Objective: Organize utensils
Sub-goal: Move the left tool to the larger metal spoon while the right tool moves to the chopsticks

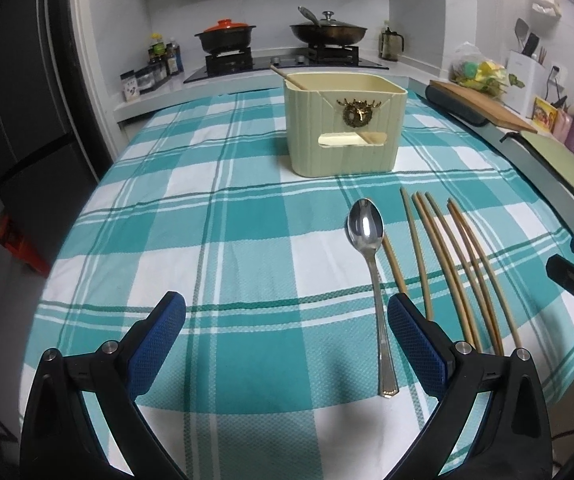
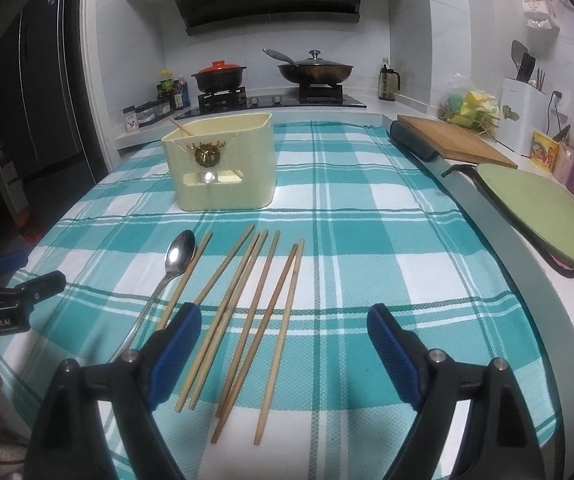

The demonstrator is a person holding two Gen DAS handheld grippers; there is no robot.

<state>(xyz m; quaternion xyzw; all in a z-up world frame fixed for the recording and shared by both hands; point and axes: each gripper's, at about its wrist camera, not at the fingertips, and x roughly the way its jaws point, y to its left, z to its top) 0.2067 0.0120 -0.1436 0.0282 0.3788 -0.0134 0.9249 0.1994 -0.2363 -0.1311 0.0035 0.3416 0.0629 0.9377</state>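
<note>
Step in hand: I judge this the approach to a pick-up; the container already has one stick leaning in its far left corner, and most utensils are not yet put away.
Left tool [image 1: 287, 312]: released, jaws wide apart, nothing between the pads; it hangs over the desk [image 1: 247, 240], pointing down and forward.
Right tool [image 2: 283, 326]: released as well, jaws spread wide, gripping nothing; the near ends of several chopsticks lie under the gap but the pads do not press on them.
Spoon [image 1: 367, 240]: flat on the checked cloth just ahead of my left tool, bowl pointing away, handle end near the inner side of its right finger, not touching as far as I can tell.
Chopsticks [image 2: 247, 320]: seven loose sticks fanned on the cloth straight ahead of my right tool, running away from me; the leftmost lies beside the spoon.
Container [image 1: 345, 124]: cream holder with a gold deer badge, upright, well ahead of both tools, beyond the utensils.
Next move, as I judge it: lower one tool onto a single utensil, close across its shaft, lift, and carry it forward to the container's open top.
Care needed: the sticks lie close and partly crossed, so the right jaws may catch two.
</note>
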